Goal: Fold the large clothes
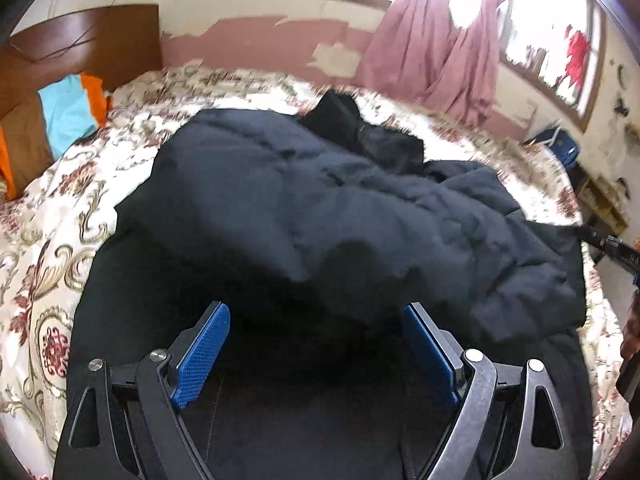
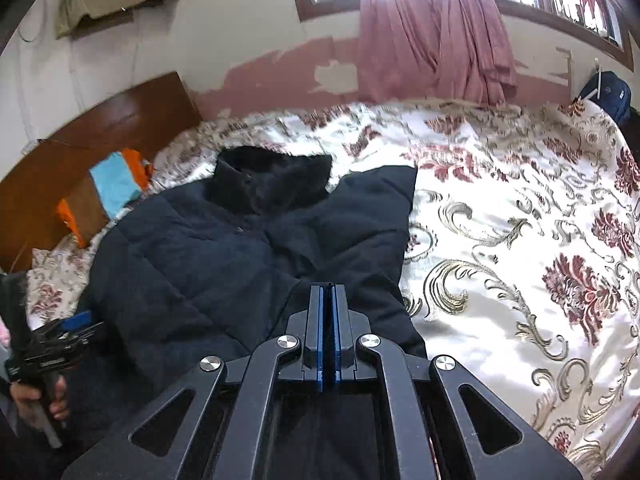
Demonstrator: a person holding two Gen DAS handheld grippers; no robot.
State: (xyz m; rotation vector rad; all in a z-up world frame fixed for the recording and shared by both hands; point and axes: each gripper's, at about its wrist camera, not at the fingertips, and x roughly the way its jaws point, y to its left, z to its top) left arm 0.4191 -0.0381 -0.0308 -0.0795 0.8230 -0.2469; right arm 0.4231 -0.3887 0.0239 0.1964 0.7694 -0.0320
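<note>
Mid-fold: my right claw (image 2: 329, 286) is clamped shut at the coat (image 2: 208, 264) hem, apparently pinching fabric, w/ the left claw (image 1: 316, 312) wide open, empty. Next, I'd say, left needs a grip before lifting across the bed (image 2: 520, 184).

Window (image 1: 552, 40) glare blown out; motion blur; fisheye edges dark.

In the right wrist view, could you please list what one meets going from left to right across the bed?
Left gripper → turquoise cloth → dark padded coat → right gripper → bare floral bedspread.
</note>
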